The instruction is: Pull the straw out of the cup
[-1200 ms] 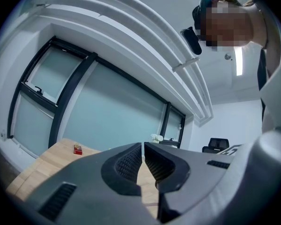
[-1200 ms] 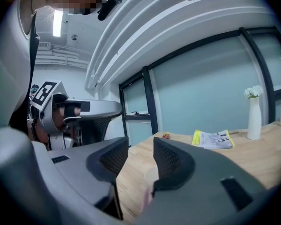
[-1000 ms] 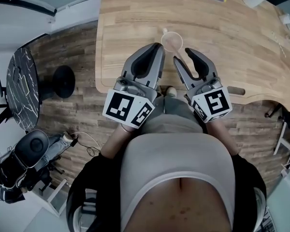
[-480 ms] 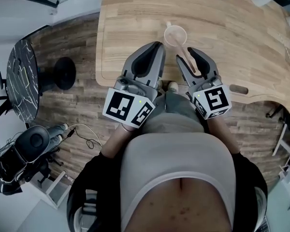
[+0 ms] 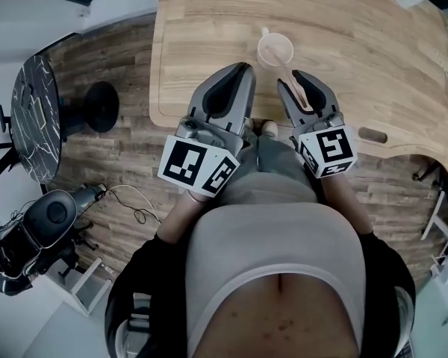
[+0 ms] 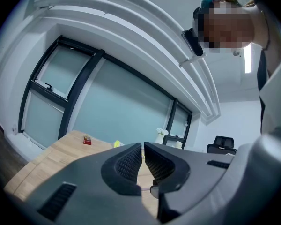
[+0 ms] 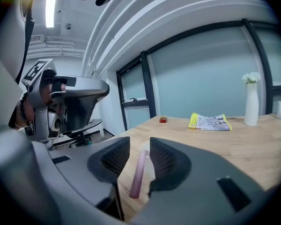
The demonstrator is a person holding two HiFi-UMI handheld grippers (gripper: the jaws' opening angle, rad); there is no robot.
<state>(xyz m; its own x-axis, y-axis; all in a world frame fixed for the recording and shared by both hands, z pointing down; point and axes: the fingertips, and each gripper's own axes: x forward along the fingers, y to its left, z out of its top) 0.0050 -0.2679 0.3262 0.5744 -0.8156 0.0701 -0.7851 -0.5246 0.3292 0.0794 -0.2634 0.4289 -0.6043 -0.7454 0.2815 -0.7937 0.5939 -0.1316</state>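
Observation:
A clear plastic cup (image 5: 275, 48) stands on the wooden table (image 5: 201, 28), near its front edge. A pale pink straw (image 5: 287, 67) leans out of the cup toward me. My right gripper (image 5: 293, 81) has its jaws on either side of the straw's free end. In the right gripper view the straw (image 7: 138, 173) lies in the gap of the right gripper (image 7: 139, 145), close to the right pad, and the jaws are closing. A slit still shows on the left side. My left gripper (image 5: 240, 70) hovers beside the cup's left, shut and empty; the same left gripper (image 6: 143, 147) points level.
At the table's far side lie a yellow magazine (image 7: 210, 122) and a small red object (image 7: 163, 120), with a white vase (image 7: 250, 104) beside them. A dark round side table (image 5: 33, 125) stands on the floor to the left. The table's front edge is just under my grippers.
My right gripper has sunk a little along the straw and its jaws have narrowed slightly. The left gripper has kept its place.

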